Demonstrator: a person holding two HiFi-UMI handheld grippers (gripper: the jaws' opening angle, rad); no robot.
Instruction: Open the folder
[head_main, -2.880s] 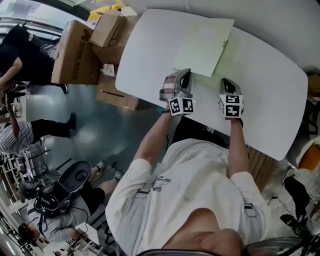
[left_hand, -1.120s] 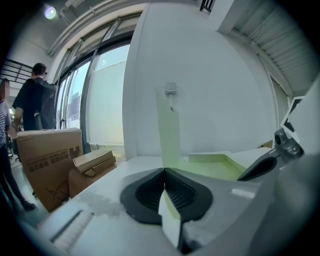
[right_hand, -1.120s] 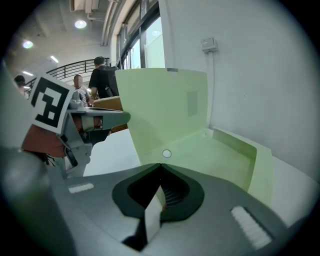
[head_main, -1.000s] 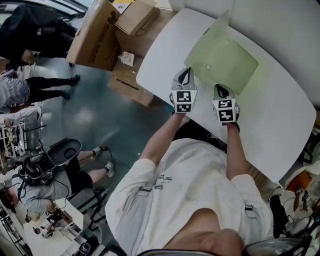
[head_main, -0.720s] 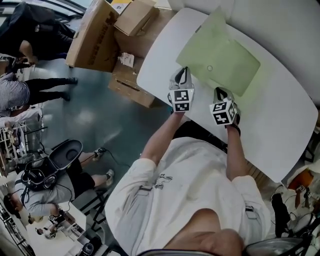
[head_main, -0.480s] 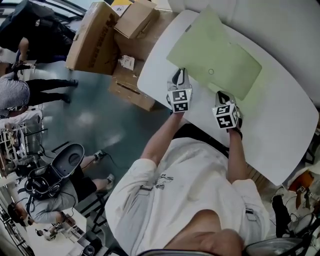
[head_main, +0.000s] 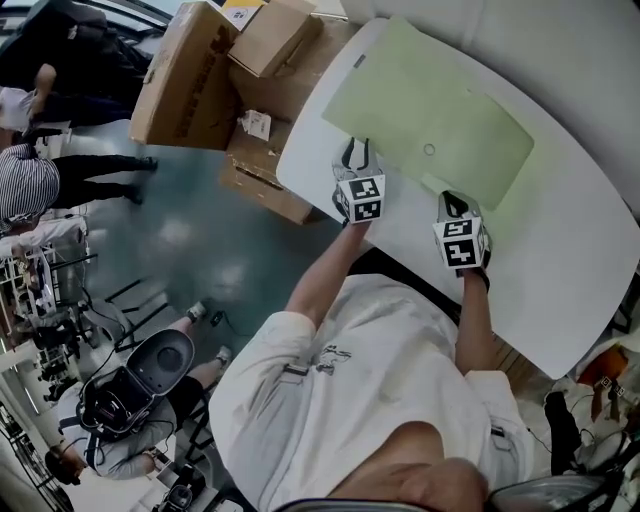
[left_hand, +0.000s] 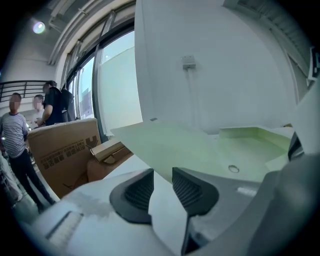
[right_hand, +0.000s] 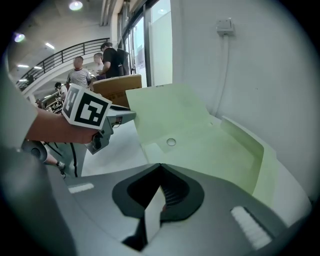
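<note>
1. The pale green plastic folder (head_main: 470, 130) lies spread open on the white table (head_main: 560, 260). Its long axis runs from upper left to lower right in the head view.
2. The cover flap (head_main: 380, 85) is thrown out to the left. Its far corner hangs past the table edge, above the brown cardboard boxes (head_main: 190, 75).
3. Left gripper (head_main: 352, 150): its jaws are spread and have just been opening. Nothing is between the pads, and the flap's near edge sits just ahead of them.
4. Right gripper (head_main: 449, 198): its jaws are pressed together on nothing, just short of the folder's near edge.
5. Judgement: the opening looks all but done. The left gripper is the nearer one to the flap if it needs pressing flat.
</note>
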